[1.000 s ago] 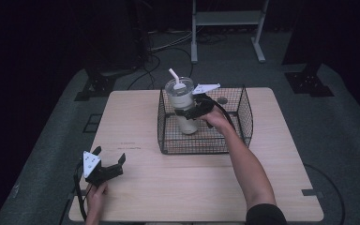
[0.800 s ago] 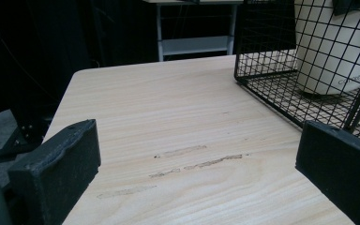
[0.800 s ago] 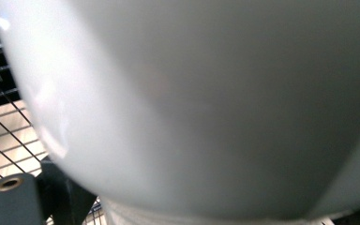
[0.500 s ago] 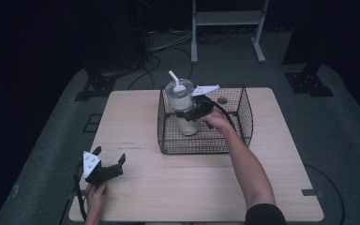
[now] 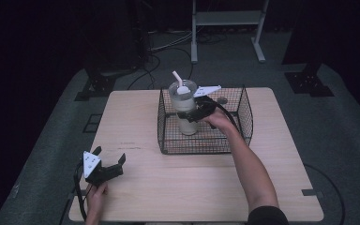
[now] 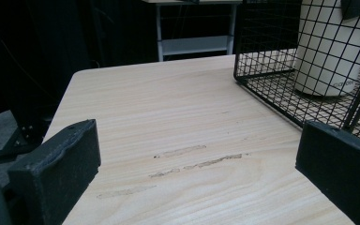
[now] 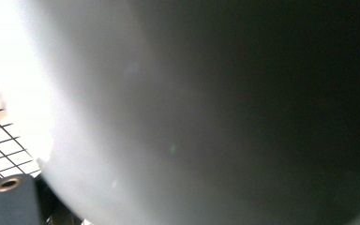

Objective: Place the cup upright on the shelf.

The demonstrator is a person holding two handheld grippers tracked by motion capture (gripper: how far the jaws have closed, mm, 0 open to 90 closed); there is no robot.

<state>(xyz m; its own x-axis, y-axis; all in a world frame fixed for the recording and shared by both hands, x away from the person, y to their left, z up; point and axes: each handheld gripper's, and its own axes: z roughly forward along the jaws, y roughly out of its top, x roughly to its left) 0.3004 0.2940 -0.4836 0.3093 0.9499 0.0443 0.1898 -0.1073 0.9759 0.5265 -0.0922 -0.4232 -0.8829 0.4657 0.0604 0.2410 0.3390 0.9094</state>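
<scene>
A tall off-white tumbler (image 5: 185,110) with a clear lid and a white straw stands upright in the black wire basket (image 5: 206,145) at the table's far middle. My right gripper (image 5: 193,114) reaches into the basket from the right and is shut on the tumbler's body; its camera sits so close that the tumbler (image 7: 192,112) blurs across the frame. My left gripper (image 5: 108,161) rests open near the table's front left corner, with nothing between its fingers (image 6: 56,164). From there the basket (image 6: 281,101) and tumbler (image 6: 328,51) lie ahead to the right.
The basket takes up the far centre of the wooden table (image 5: 136,122). A small dark round thing (image 5: 222,100) lies in the basket's far right part. Cables and stand feet lie on the floor beyond the table's far edge.
The tumbler and my right gripper have barely shifted inside the basket. The left gripper has stayed put.
</scene>
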